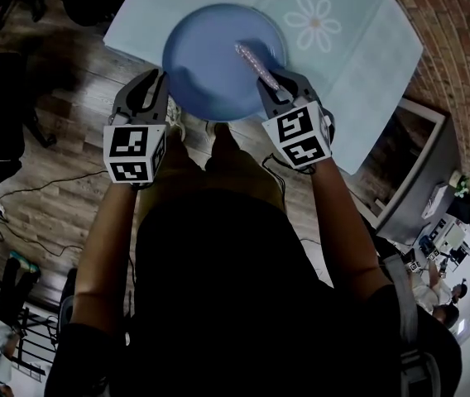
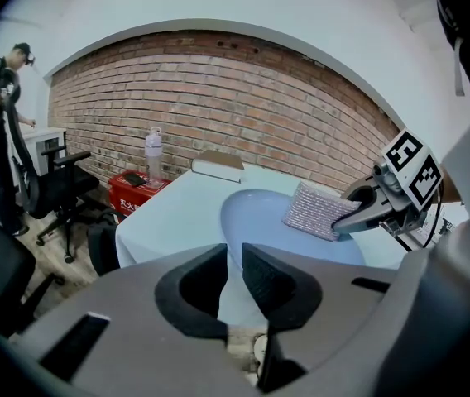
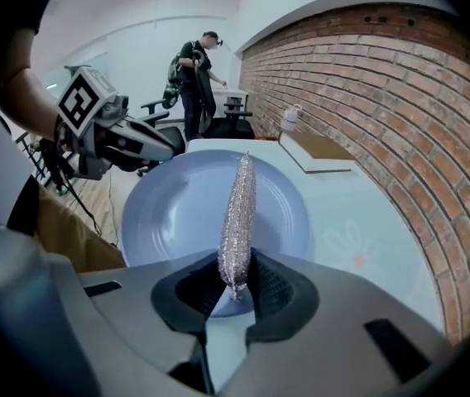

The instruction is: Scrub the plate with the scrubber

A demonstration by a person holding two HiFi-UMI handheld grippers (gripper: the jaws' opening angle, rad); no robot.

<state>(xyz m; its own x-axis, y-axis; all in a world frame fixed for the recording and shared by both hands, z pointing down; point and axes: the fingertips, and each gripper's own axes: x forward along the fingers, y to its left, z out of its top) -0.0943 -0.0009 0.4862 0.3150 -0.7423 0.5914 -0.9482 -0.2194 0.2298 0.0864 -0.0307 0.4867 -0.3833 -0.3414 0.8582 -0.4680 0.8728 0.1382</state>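
blue plate (image 1: pixel 210 64), nothing in it, pinched at its near rim between the left gripper (image 1: pixel 155 79) jaws. silvery scrubber (image 1: pixel 254 60) clenched edge-up in the right gripper (image 1: pixel 278 86), reaching ahead of its jaws over the plate's bowl. seemingly poised to start scrubbing; next, pressing the scrubber down and rubbing across.

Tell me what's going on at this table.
A person holds a two-jaw tool in each hand over a round blue plate on a pale blue tablecloth. The right tool is clamped on a flat silvery scrubber pad, held on edge above the plate's middle; whether it touches the plate is unclear. The left tool sits at the plate's left rim, jaws drawn close with nothing visible between them.
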